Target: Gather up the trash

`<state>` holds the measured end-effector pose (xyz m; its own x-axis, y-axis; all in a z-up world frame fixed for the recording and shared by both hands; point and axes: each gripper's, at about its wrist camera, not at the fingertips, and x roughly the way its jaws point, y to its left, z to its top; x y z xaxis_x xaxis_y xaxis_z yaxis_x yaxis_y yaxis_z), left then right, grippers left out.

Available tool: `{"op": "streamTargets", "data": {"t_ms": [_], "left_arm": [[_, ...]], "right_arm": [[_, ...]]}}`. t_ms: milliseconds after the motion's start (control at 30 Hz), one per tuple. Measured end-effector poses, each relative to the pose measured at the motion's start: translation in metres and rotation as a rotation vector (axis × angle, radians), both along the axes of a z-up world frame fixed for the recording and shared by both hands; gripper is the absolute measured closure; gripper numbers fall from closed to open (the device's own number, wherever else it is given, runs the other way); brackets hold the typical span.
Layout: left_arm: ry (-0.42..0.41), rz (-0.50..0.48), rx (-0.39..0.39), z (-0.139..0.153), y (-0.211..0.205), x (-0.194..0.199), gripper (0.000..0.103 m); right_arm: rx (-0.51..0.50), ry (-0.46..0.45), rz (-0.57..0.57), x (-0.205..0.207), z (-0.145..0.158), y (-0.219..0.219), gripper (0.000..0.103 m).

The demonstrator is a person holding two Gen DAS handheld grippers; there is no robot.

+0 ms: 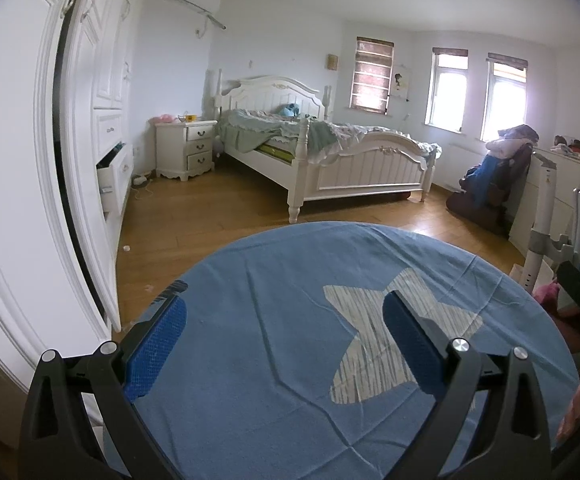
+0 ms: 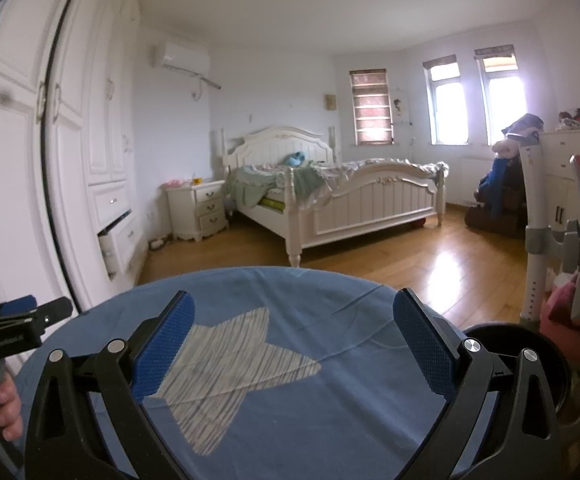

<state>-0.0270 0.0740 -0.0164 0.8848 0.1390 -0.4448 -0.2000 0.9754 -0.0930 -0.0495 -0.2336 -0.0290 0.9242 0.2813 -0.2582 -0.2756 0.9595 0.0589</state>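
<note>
Big white wardrobe [image 1: 30, 160] fills the left of the frame, white bed [image 1: 329, 152] sits center back. Round bench with a blue star cloth [image 1: 290, 280] takes the bottom half. Both left tongs [image 1: 286, 336] and right tongs [image 2: 293, 340] hover over it, spread wide, holding nothing. Trash: a small white scrap [image 1: 126, 247] (tiny, hard to identify) lies on the floor by the wardrobe, upper left of the left tongs, well apart.

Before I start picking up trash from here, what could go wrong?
The only scraps I can see are small white bits on the floor by the wardrobe, easy to miss. The open drawer juts out there and could catch an arm. Both grippers, left and right, are open and empty over the blue cloth, far from those bits.
</note>
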Motion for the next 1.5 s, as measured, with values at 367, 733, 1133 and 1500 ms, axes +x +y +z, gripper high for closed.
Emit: {"op": "streamTargets", "data": {"t_ms": [367, 733, 1133, 1500], "left_arm": [[-0.003, -0.002, 0.002, 0.0006, 0.0016, -0.0006, 0.005], [-0.007, -0.002, 0.007, 0.0019, 0.0069, -0.002, 0.005], [-0.008, -0.001, 0.008, 0.0014, 0.0057, -0.002, 0.005], [-0.009, -0.001, 0.009, 0.0009, 0.0051, -0.0023, 0.005]], "right_arm": [[0.001, -0.004, 0.0, -0.0005, 0.0011, -0.0016, 0.005], [-0.001, -0.005, -0.001, -0.0001, 0.0, -0.0006, 0.005], [-0.002, -0.006, -0.001, -0.0005, -0.0006, -0.0004, 0.005], [-0.003, -0.006, -0.001, -0.0007, 0.0003, -0.0005, 0.005]]}}
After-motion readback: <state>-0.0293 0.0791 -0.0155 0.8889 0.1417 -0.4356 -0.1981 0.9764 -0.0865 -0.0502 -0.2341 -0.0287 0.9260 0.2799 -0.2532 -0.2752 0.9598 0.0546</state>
